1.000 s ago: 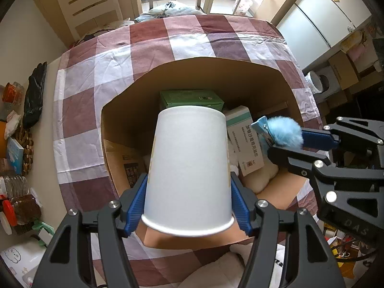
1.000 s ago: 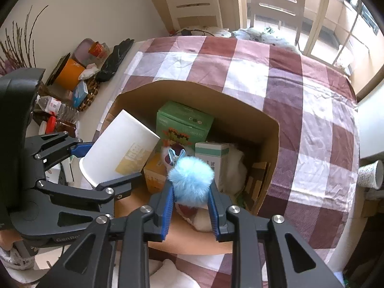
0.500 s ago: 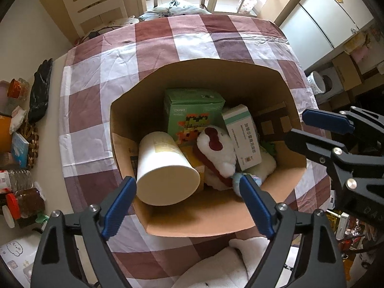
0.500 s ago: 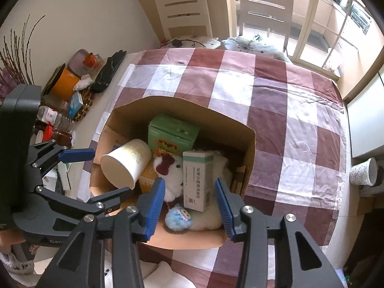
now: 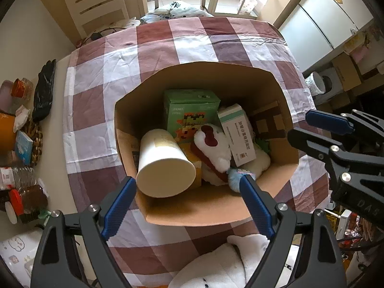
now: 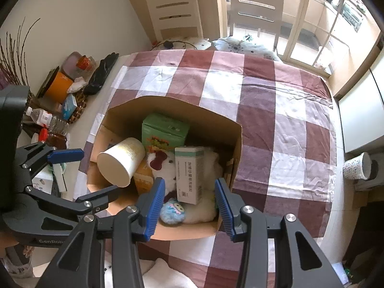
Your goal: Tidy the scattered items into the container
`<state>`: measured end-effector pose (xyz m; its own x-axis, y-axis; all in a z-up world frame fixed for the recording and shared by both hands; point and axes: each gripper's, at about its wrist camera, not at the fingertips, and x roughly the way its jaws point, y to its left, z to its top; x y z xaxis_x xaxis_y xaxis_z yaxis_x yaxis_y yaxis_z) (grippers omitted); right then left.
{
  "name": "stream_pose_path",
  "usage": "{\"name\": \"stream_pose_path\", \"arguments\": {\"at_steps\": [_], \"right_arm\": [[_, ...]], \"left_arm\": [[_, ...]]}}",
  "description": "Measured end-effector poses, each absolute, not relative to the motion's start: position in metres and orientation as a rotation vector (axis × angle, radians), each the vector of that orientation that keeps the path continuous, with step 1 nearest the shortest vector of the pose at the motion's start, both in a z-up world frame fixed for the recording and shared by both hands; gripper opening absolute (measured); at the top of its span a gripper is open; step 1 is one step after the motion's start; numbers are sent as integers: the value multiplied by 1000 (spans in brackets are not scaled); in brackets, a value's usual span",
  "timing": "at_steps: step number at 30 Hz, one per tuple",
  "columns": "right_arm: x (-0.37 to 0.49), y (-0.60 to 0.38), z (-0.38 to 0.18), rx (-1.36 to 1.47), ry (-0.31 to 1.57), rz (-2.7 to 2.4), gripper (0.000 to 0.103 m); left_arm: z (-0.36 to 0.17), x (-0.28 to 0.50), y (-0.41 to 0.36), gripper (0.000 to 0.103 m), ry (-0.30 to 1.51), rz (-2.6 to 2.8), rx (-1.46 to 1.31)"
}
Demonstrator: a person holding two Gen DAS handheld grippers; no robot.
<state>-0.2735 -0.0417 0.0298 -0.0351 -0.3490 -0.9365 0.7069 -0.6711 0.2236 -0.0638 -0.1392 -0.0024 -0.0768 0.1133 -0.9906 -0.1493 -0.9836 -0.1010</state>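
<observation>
Pompom [image 6: 172, 211] face only in right view, both grippers empty.

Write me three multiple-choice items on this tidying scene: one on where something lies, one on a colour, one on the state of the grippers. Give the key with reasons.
1. Where is the white paper cup?
A. Upright on the tablecloth
B. On its side inside the cardboard box
C. Held in the left gripper

2. What colour is the fluffy toy at the near edge of the box?
A. Light blue
B. Red
C. Yellow

3. How do the two grippers stand?
A. Both shut on items
B. Left open, right shut
C. Both open and empty

Key: 1 B, the cup lies tipped among the items in the box, its mouth toward the camera. 2 A, the right wrist view shows a light blue fuzzy ball beside the white carton. 3 C, the left gripper and right gripper both show spread fingers with nothing between them.
</observation>
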Motion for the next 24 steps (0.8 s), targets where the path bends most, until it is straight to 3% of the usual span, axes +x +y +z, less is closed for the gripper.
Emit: {"name": "stream_pose_path", "arguments": {"at_steps": [2,8,13,24], "right_arm": [[-271,-40,32,1503,410,-1823,59],[-266,-32,31,1554,452,-1885,71],[-260,-24,25,1596,510,-1925,71],[-247,-20,17,1645,494,-1898,71]], "left_arm": [[-2,-61,-142,95,2,2176,-2038],[-3,-46,-147,97,-20,2182,-2138],[0,-36,-150,97,-91,2182,-2160],[-2,-28,-146,97,-57,2209,-2196]]}}
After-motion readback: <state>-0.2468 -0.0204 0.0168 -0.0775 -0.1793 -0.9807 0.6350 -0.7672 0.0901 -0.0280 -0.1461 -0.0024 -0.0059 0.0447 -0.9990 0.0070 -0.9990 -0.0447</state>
